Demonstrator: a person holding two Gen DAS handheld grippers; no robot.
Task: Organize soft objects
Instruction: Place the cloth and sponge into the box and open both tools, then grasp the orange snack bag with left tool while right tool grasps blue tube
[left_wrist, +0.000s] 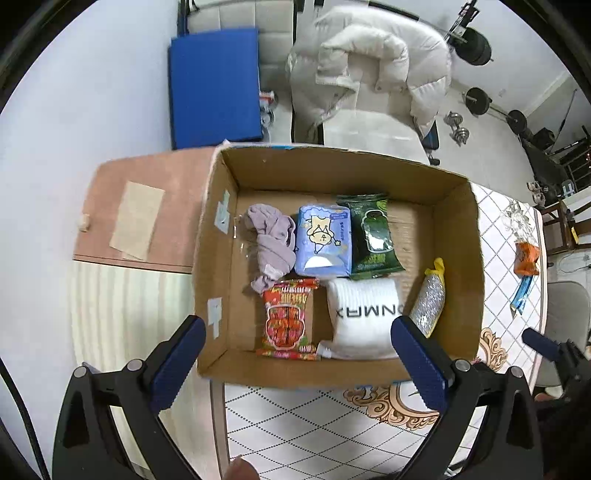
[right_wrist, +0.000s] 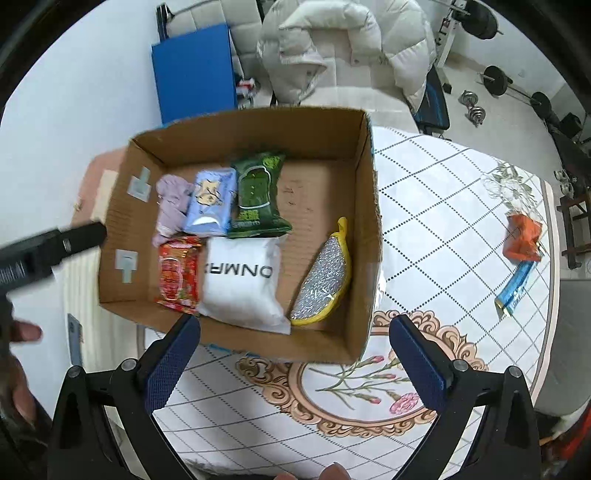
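Both claws, left (left_wrist: 297, 334) and right (right_wrist: 293, 334), are hovering released above the cardboard box (right_wrist: 364, 221), where packets are sitting tightly rowed while the orange pouch (right_wrist: 522, 240) is waiting at three o'clock on the desk (right_wrist: 443, 206).

One cardboard box (right_wrist: 255, 136) holding six soft items: four packets, one purple cloth (right_wrist: 170, 203), one sponge (right_wrist: 321, 280). Right of box: two packets.
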